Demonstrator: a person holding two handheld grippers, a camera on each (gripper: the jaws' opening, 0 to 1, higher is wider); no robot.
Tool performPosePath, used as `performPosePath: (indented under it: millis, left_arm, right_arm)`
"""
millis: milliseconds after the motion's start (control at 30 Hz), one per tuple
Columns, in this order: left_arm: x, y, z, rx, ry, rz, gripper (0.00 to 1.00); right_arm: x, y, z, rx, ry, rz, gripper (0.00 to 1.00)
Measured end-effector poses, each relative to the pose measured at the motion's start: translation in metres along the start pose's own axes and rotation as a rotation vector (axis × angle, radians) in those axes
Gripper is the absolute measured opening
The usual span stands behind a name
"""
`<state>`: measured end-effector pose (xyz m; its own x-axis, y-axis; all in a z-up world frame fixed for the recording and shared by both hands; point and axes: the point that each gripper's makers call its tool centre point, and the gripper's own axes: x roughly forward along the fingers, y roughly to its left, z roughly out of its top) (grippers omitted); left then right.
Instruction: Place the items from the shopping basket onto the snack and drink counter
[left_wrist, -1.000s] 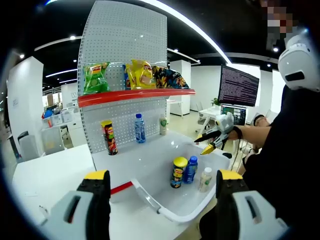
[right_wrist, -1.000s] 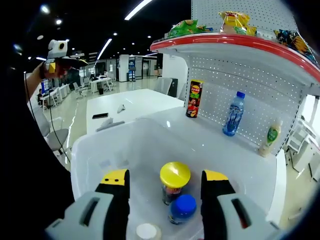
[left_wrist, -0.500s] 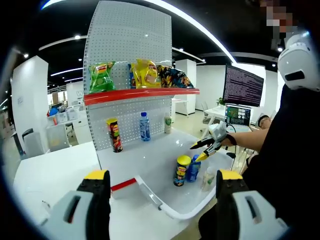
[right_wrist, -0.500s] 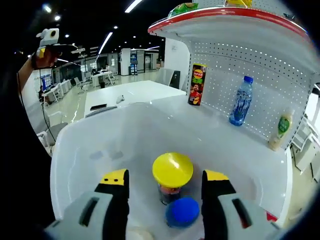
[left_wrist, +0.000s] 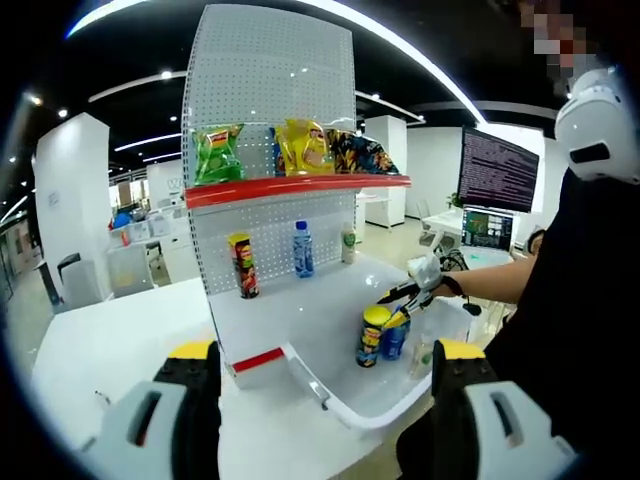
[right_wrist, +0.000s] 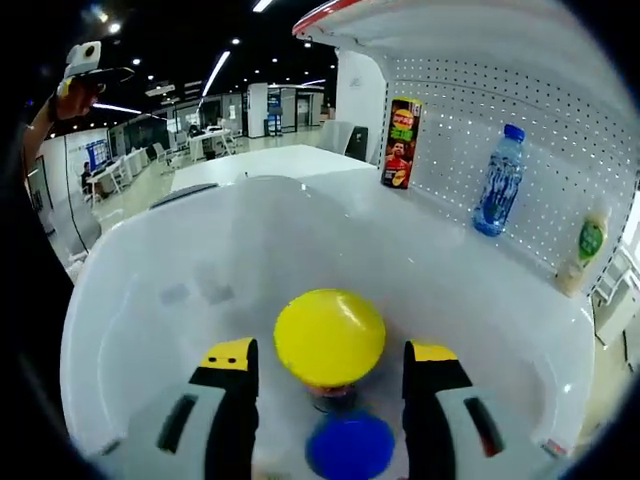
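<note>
A white shopping basket (left_wrist: 345, 412) (right_wrist: 150, 300) sits on the white counter in front of the pegboard shelf. Standing inside it are a chip can with a yellow lid (left_wrist: 373, 335) (right_wrist: 330, 335), a blue-capped bottle (left_wrist: 393, 340) (right_wrist: 350, 447) and a small white bottle (left_wrist: 420, 357). My right gripper (right_wrist: 330, 352) (left_wrist: 392, 308) is open, low in the basket, with its jaws on either side of the yellow lid. My left gripper (left_wrist: 327, 352) (right_wrist: 85, 65) is open and holds nothing, well back from the basket.
On the counter stand a red chip can (left_wrist: 240, 265) (right_wrist: 402, 130), a water bottle (left_wrist: 302, 250) (right_wrist: 500, 180) and a white-green bottle (left_wrist: 347, 243) (right_wrist: 585, 250). Chip bags (left_wrist: 305, 147) lie on the red-edged upper shelf (left_wrist: 300, 187). A person's body (left_wrist: 590, 260) is at right, a monitor (left_wrist: 495, 170) behind.
My right gripper has come down into the basket, so the yellow lid now sits between its jaws. The left gripper's view has drawn back a little.
</note>
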<state>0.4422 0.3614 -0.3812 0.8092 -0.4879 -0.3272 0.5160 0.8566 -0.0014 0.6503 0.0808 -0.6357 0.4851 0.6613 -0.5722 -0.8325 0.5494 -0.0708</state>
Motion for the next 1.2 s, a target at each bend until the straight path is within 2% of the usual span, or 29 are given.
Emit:
performPosePath:
  millis: [233, 500, 700, 867, 1000, 1200]
  left_arm:
    - [-0.002, -0.001, -0.005, -0.011, 0.012, 0.017, 0.86]
    - [0.002, -0.002, -0.006, -0.022, 0.018, 0.022, 0.86]
    - [0.016, -0.008, -0.010, -0.026, 0.032, -0.006, 0.86]
    - [0.026, -0.011, -0.007, -0.022, 0.033, -0.026, 0.86]
    - [0.035, -0.017, -0.013, -0.021, 0.051, -0.052, 0.86]
    - [0.036, -0.016, -0.016, -0.024, 0.064, -0.049, 0.86]
  right_arm:
    - [0.012, 0.007, 0.000, -0.021, 0.007, 0.033, 0.58]
    - [0.026, 0.004, -0.007, -0.048, 0.024, 0.049, 0.59]
    - [0.032, -0.004, -0.009, -0.054, 0.017, 0.037, 0.60]
    - [0.036, -0.002, -0.007, -0.054, 0.013, 0.038, 0.61]
    - [0.039, -0.002, -0.007, -0.070, 0.014, 0.029, 0.60]
    - [0.043, -0.002, -0.002, -0.069, 0.000, 0.012, 0.57]
